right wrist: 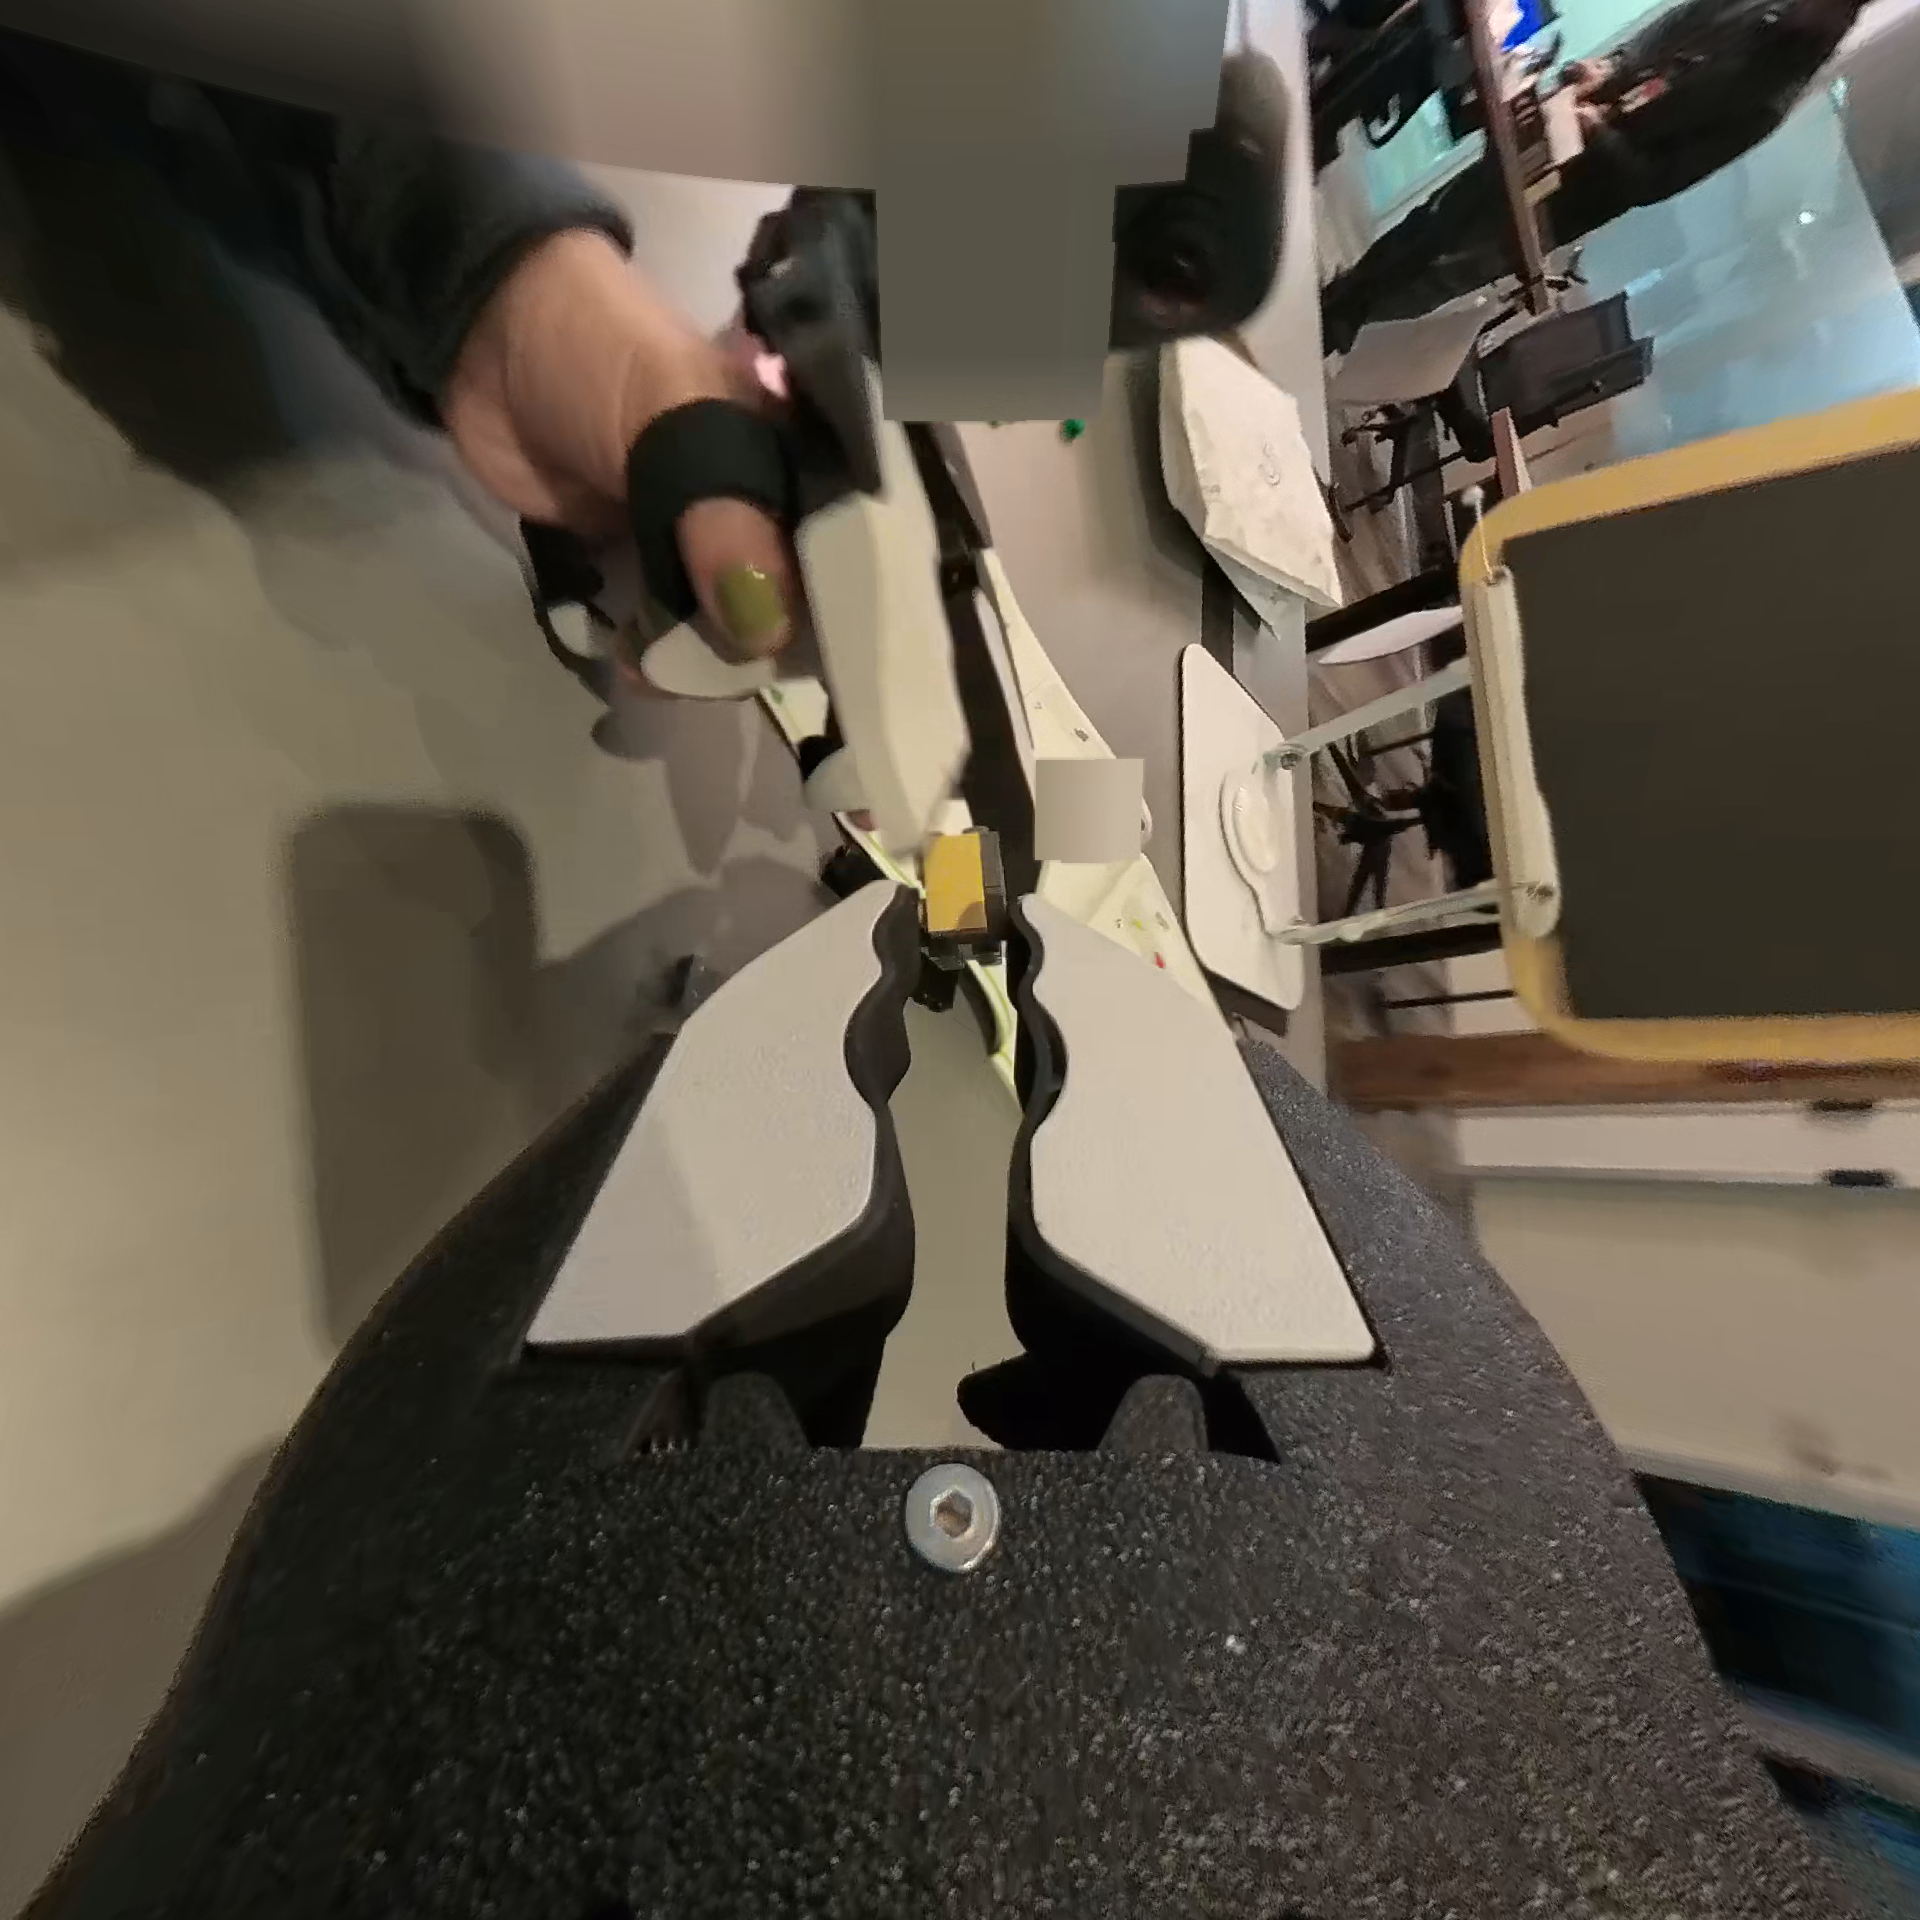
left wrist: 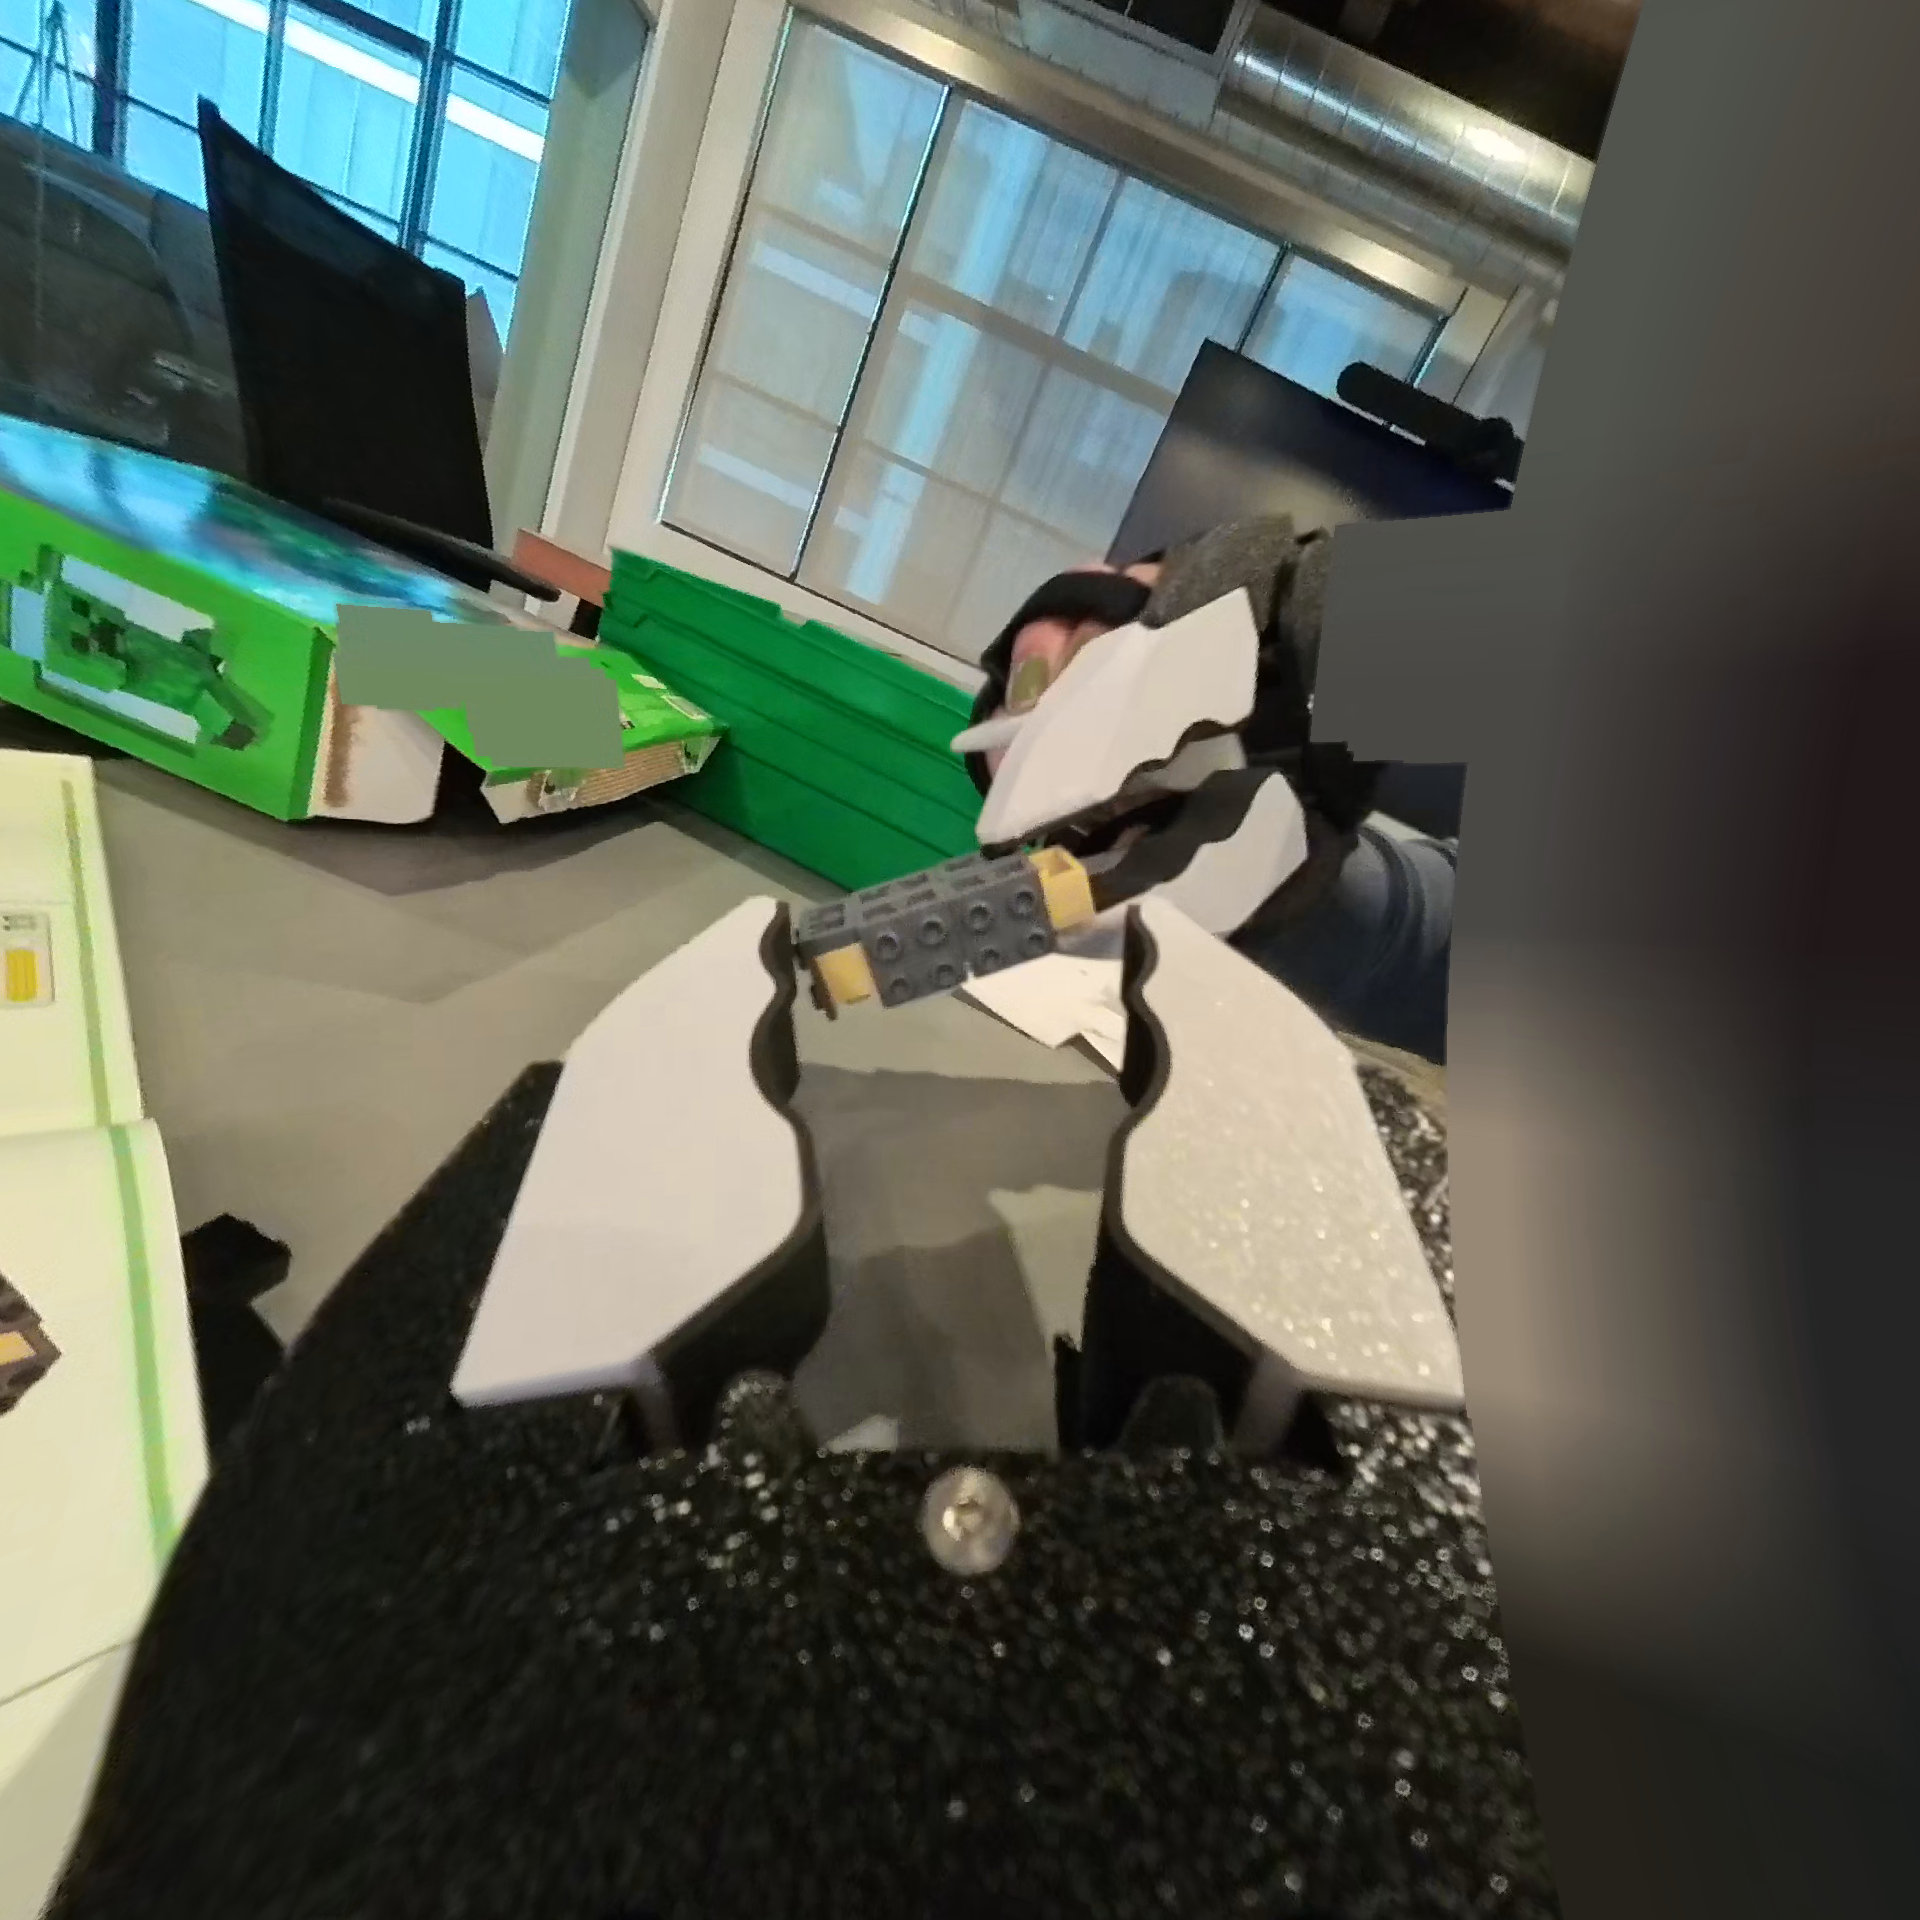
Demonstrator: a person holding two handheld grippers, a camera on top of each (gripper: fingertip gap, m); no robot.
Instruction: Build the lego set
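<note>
Studded grey-and-tan brick bar [left wrist: 940,938] apparently clamped endwise by right gripper [right wrist: 964,914] jaws; left gripper [left wrist: 954,940] jaws apart, flanking it.

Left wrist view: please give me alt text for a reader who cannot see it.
A grey and tan lego piece hangs above the grey table, gripped at its far end by the right gripper. The open left gripper flanks it; a green box lies behind.

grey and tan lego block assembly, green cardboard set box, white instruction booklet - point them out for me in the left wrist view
grey and tan lego block assembly [left wrist: 940,940], left wrist view, on its studded grey side
green cardboard set box [left wrist: 177,665], left wrist view, on its printed side panel
white instruction booklet [left wrist: 62,1039], left wrist view, on the open page
</note>
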